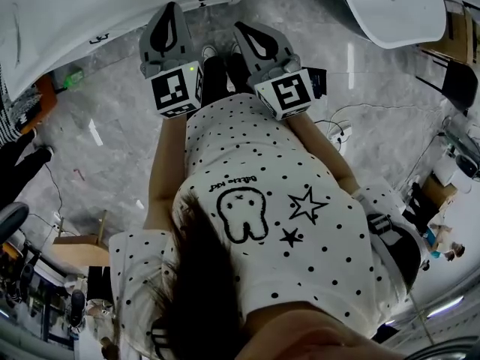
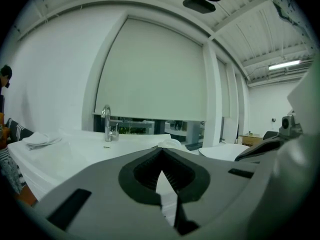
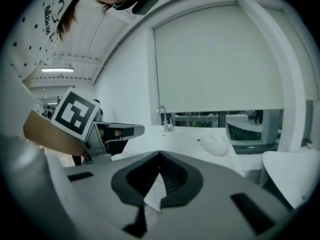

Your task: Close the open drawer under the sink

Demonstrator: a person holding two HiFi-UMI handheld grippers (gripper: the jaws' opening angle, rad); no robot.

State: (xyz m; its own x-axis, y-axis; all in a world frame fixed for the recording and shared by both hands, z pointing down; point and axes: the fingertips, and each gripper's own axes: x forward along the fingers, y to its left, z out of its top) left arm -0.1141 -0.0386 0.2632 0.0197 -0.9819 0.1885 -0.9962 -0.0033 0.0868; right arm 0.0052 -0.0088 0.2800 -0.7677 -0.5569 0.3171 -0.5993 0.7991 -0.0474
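No frame shows the drawer under the sink. The white sink counter point(image 1: 112, 6) runs across the top of the head view, and its top with a chrome faucet point(image 2: 106, 124) lies ahead in both gripper views. My left gripper point(image 1: 171, 10) is raised in front of the counter edge, its jaws shut with nothing between them point(image 2: 161, 153). Beside it on the right, my right gripper point(image 1: 243, 30) is also shut and empty point(image 3: 159, 155). The left gripper's marker cube point(image 3: 75, 114) shows in the right gripper view. Both grippers point out over the counter top.
A white cloth point(image 3: 215, 143) lies on the counter right of the faucet point(image 3: 164, 118), and a folded towel point(image 2: 37, 139) at its left end. A white tub point(image 1: 390, 6) stands to the right. Cables and a power strip point(image 1: 339, 133) lie on the grey floor. Another person point(image 1: 15, 148) stands at the left.
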